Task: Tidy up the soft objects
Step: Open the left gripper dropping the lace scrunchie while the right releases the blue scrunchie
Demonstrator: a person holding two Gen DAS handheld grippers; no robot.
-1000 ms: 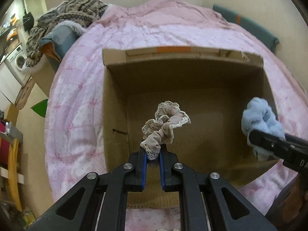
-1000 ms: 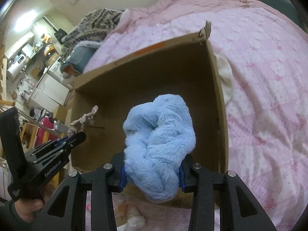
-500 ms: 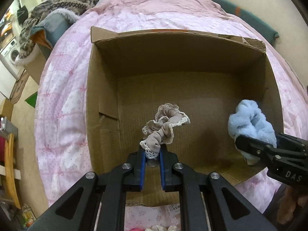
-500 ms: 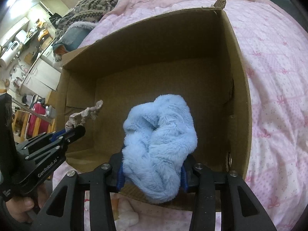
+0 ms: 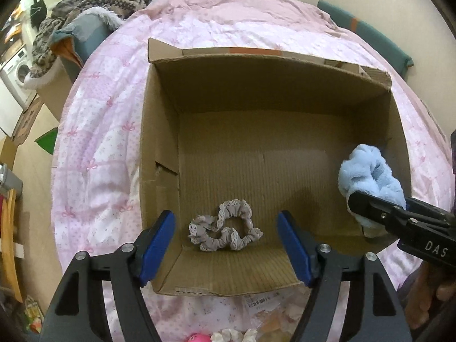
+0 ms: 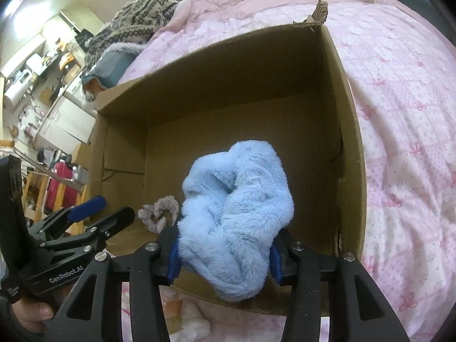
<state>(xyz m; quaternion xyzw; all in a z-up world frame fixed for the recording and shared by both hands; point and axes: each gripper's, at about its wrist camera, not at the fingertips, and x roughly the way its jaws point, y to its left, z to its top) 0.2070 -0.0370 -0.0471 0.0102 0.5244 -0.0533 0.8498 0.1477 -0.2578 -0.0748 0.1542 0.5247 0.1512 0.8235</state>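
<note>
Left gripper (image 5: 226,245) now wide, jaws just sprung apart, nothing between the pads. Half a second ago pinched narrow on the beige lace scrunchie (image 5: 225,229), standing it upright above the fingertips; now let go. Scrunchie dropped flat onto the floor of the cardboard box (image 5: 256,85), just ahead of and below the left fingertips, midway between the two blue pads (image 5: 158,242), touching neither. Seen from the right wrist too, a grey-beige curl just left of the right gripper's near finger, low in the box's near corner.

Right gripper (image 6: 225,256) at a middling spread, jaws just easing apart, yet the fluffy blue scrunchie (image 6: 236,213) sits bulged between the pads and presses on both, so held, not yet released. Hangs over the box, bunched above and ahead of the fingertips, near the right-hand wall; from the left wrist it shows well off to the right of the left gripper, clamped in the black finger.

Meaning for the task, as a judgement: first soft item delivered, second one positioned above the box and probably about to follow once the jaws open further. Box otherwise bare. More small soft things glimpsed on the pink quilt (image 5: 94,142) behind and below the left gripper, at the frame's bottom edge, likely next in line, though too cropped to identify
</note>
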